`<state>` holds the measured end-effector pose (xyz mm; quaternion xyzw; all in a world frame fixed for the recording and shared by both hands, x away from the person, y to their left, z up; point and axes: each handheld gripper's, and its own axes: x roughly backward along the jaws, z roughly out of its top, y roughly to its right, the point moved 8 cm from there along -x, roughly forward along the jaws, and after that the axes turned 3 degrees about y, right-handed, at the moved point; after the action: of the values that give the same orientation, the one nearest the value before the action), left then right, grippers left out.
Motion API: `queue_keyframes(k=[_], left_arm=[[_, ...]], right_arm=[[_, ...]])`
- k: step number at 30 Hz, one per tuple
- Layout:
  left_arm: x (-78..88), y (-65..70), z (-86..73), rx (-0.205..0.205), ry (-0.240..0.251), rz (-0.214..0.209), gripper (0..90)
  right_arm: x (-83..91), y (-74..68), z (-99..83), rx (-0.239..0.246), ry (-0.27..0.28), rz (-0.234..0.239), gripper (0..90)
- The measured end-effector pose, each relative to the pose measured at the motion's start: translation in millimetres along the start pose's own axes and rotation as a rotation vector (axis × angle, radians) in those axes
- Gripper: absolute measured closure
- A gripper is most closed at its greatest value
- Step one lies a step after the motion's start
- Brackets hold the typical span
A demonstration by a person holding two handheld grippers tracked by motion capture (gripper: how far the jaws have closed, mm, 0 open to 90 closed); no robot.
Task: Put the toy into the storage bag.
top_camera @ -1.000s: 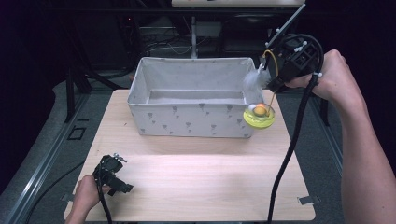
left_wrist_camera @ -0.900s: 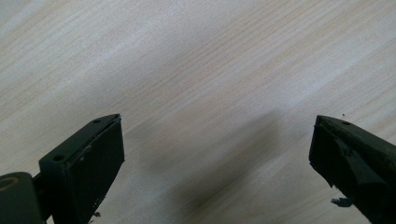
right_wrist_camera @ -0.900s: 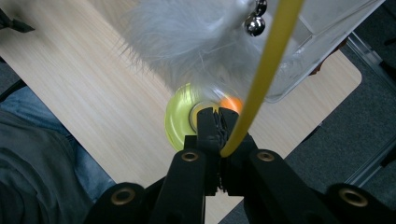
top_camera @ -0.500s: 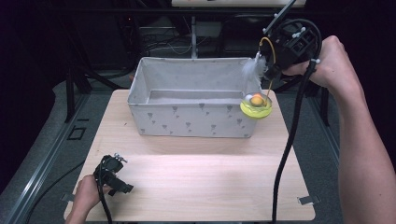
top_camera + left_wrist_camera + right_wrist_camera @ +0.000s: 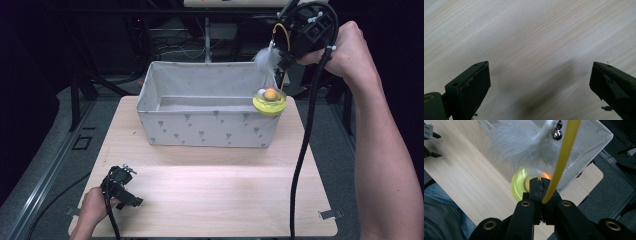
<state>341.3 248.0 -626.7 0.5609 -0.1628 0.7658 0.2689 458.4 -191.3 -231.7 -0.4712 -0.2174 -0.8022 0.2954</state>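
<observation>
Above bin's [image 5: 207, 125] right rim, claw-gripped toy [image 5: 270, 100].

Right gripper [image 5: 284, 59] raised higher, feather toy [image 5: 269, 95] lifted above the bin's [image 5: 200, 122] corner

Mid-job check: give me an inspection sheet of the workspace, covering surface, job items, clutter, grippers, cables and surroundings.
Surface: light wooden table, bare in front.
Job's things: cat toy with yellow disc base, orange ball, white feather and yellow wire, hanging over the right end of the grey fabric bin; bin interior looks empty.
Clutter: nothing seen.
Grippers: right gripper shut on the toy's yellow wire, raised above the bin; left gripper open, low over the table's front left.
Cables: right gripper cable trails across the table's right side.
Surroundings: dark, metal frames and wiring behind the table.
</observation>
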Motion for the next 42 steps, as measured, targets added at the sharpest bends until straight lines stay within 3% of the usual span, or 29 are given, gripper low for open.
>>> queue_keyframes(k=[19, 29, 42], left_arm=[[-0.5, 3.4, 4.4, -0.019, 0.002, -0.005, 3.4], [-0.7, 3.3, 4.7, -0.017, 0.003, -0.01, 3.4], [-1.1, 2.7, 4.1, -0.018, -0.003, -0.009, 3.4]], right_arm=[[-6.5, 9.0, 33.5, -0.019, 0.016, -0.032, 88.3], [-23.8, 19.3, 45.7, -0.035, 0.0, -0.044, 88.4], [-53.0, 36.1, 54.3, -0.063, 0.018, -0.051, 88.4]])
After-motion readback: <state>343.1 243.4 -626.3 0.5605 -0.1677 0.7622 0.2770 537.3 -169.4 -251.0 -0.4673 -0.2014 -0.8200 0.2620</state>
